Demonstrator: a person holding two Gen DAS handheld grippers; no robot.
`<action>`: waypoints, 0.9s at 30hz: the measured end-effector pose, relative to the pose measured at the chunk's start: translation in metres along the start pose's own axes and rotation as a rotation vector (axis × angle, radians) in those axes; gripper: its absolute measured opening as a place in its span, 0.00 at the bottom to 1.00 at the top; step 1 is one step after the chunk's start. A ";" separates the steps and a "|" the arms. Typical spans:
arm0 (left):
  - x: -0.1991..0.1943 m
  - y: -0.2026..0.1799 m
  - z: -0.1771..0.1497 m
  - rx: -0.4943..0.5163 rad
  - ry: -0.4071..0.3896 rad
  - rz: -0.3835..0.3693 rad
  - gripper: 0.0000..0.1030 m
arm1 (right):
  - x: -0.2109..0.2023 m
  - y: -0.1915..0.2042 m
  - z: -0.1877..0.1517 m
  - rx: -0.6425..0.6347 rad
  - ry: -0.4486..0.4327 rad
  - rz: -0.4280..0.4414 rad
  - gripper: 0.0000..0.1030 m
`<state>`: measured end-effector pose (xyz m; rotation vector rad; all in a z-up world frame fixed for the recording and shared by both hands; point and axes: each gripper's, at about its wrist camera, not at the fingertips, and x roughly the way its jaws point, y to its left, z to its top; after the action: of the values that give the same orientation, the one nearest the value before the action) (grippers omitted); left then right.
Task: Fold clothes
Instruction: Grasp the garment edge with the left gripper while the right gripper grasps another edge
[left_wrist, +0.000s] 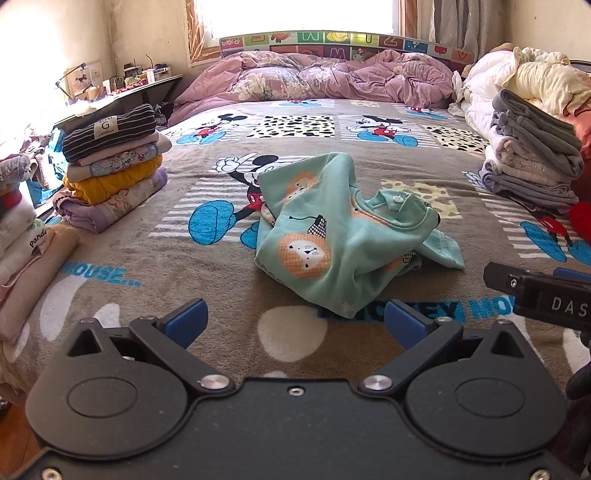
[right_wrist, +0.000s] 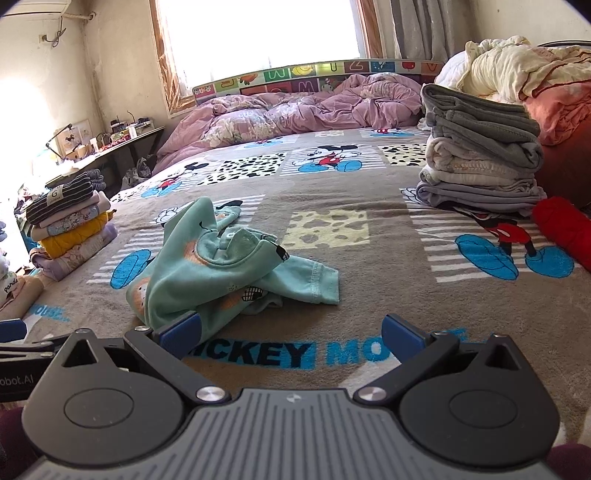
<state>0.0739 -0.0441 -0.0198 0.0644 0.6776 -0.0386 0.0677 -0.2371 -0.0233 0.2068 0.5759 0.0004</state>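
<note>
A crumpled mint-green child's top with orange lion prints (left_wrist: 332, 236) lies in a heap on the Mickey Mouse bed cover (left_wrist: 221, 266), a sleeve trailing right. My left gripper (left_wrist: 295, 321) hovers open just in front of the heap, nothing between its blue pads. In the right wrist view the same top (right_wrist: 221, 273) sits ahead and to the left; my right gripper (right_wrist: 291, 332) is open and empty, its left pad (right_wrist: 183, 332) close to the garment's near edge. The right gripper's body (left_wrist: 543, 295) shows at the left view's right edge.
A stack of folded clothes (left_wrist: 114, 166) stands on the left of the bed, another pile (left_wrist: 22, 240) at the near left edge. Folded grey and white garments (right_wrist: 480, 158) are stacked on the right beside a red item (right_wrist: 565, 229). A rumpled purple quilt (left_wrist: 317, 77) fills the bed's far end.
</note>
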 end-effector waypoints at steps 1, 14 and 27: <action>0.007 0.000 0.002 -0.002 0.012 0.003 1.00 | 0.008 -0.001 0.002 0.000 0.000 0.004 1.00; 0.075 -0.002 0.004 0.006 0.291 -0.044 1.00 | 0.082 -0.024 0.002 0.055 -0.027 0.110 1.00; 0.077 0.014 0.055 0.015 0.166 -0.023 1.00 | 0.107 -0.046 0.015 0.229 -0.112 0.273 1.00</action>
<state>0.1691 -0.0355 -0.0248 0.0745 0.8439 -0.0610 0.1630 -0.2789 -0.0779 0.5045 0.4320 0.1868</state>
